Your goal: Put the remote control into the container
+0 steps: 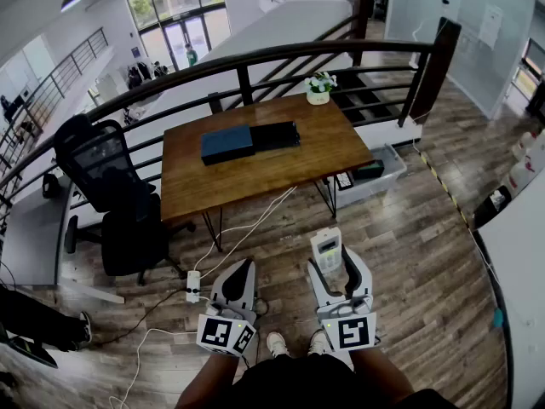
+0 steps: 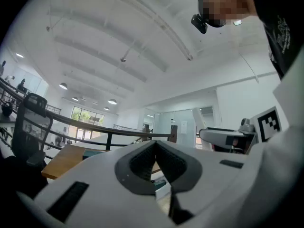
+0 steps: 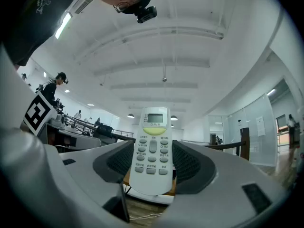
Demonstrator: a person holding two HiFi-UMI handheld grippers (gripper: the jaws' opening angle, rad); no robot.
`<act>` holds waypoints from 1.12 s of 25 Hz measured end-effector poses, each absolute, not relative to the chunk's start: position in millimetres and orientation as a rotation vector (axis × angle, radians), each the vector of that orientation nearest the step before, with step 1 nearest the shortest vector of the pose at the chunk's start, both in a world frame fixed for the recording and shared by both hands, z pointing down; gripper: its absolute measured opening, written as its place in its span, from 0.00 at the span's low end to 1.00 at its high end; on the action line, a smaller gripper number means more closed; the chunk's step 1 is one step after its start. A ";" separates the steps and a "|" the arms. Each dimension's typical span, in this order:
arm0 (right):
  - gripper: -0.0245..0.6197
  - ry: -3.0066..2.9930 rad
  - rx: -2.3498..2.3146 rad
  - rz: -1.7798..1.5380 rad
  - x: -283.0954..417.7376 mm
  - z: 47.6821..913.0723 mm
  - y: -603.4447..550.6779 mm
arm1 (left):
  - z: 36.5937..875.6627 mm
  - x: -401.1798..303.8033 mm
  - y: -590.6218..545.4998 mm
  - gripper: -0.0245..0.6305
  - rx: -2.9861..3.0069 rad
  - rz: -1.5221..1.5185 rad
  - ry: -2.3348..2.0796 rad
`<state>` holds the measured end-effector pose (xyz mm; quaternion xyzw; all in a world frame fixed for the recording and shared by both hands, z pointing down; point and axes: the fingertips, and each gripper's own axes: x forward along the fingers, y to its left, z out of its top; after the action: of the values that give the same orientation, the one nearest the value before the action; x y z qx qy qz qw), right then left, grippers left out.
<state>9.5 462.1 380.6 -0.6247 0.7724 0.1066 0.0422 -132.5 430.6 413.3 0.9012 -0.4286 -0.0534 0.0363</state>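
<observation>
A white remote control [image 1: 326, 249] [image 3: 152, 148] with a small screen and grey buttons stands upright between the pads of my right gripper [image 1: 334, 267] [image 3: 152, 146], which is shut on its sides. My left gripper [image 1: 242, 271] [image 2: 155, 148] hangs beside it, shut with nothing in it. Both are held low over the wood floor, well short of the table. A flat dark blue container [image 1: 228, 143] lies on the wooden table [image 1: 255, 181] ahead, with a black box [image 1: 277, 134] against its right side.
A black office chair [image 1: 111, 190] stands left of the table. A curved dark railing [image 1: 255, 58] runs behind it. A small potted plant [image 1: 319, 88] sits at the table's far right corner. A grey bin [image 1: 379, 170] is under the table's right end. A power strip [image 1: 193, 285] and cables lie on the floor.
</observation>
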 end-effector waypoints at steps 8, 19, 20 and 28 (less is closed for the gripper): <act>0.44 2.355 -1.899 0.282 6.0 383.1 458.8 | 414.7 -127.5 433.1 0.05 2.808 -0.147 -1.272; 0.44 2.339 -1.865 0.246 -11.3 374.4 459.6 | 408.3 -142.3 431.0 0.05 2.840 -0.170 -1.242; 0.44 2.335 -1.863 0.243 -13.5 373.1 459.0 | 407.7 -145.5 430.0 0.05 2.839 -0.174 -1.242; 0.44 2.391 -1.849 0.272 -35.1 374.1 447.5 | 408.8 -165.8 413.0 0.05 2.837 -0.221 -1.243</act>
<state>-35.1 447.5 374.1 -0.6084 0.7868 0.0894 0.0537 -165.8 413.0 408.8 0.9134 -0.4003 -0.0713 0.0180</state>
